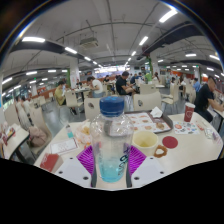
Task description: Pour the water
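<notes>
A clear plastic water bottle (111, 140) with a blue cap stands upright between my gripper's (111, 160) purple pads (88, 159), which press on both its sides. It holds pale blue water in its lower part. Just right of the bottle a yellow cup (146, 141) sits on the white table (185, 150). A clear plastic cup (85, 133) stands just left of the bottle, behind the left finger.
A red coaster (170, 142) and a red cup (189, 112) lie to the right. A red packet (50, 160) lies at the left, a food tray (140, 121) behind. Wooden chairs, other tables and seated people fill the canteen beyond.
</notes>
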A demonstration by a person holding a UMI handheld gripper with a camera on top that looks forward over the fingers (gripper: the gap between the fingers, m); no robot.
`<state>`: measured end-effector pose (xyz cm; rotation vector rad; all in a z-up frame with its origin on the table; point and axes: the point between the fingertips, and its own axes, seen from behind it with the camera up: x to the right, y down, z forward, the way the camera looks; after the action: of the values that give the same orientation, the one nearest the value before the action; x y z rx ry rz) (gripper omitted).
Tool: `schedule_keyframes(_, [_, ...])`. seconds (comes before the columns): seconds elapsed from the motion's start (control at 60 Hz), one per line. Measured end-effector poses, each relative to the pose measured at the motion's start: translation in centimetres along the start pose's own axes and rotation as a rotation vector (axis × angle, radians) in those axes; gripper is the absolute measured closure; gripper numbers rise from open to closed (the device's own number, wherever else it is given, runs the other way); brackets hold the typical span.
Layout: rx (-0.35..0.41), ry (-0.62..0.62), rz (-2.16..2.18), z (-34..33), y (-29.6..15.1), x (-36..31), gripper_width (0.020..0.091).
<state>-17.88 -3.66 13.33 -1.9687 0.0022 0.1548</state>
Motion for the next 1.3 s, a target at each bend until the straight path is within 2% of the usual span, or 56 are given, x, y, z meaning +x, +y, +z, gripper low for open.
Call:
schedule_keyframes(0.133, [0.058,-0.125,0.287,2.1,-6.0,-3.0,0.0713])
schedule_keyframes(0.25, [0.05,-0.262,0.687,4.5,-9.6,-4.6,0.0716])
schedule_keyframes(0.35, [0.011,-0.368,1.065,4.9,-11.6,-4.8,0.0715])
schedule_keyframes(0.5, [-0.048,-0.482,1.524,7.4,-11.1,-3.5,0.0715])
schedule_keyframes(0.7, [-0.123,-0.473,1.842,9.9,-7.9,-2.7,0.0715])
schedule_keyframes(0.883, [-0.15,-0.478,1.828,9.7,-8.1,-2.2,0.0715])
schedule_keyframes(1.0, [-0.162,-0.467,1.594,8.8,-9.7,-2.2,0.0717])
schedule_keyframes(1.117, [-0.098,-0.438,1.214,7.8,-13.1,-0.6,0.0714])
schedule_keyframes(1.3, [0.079,-0.29,0.542,6.8,-20.1,6.7,0.0714])
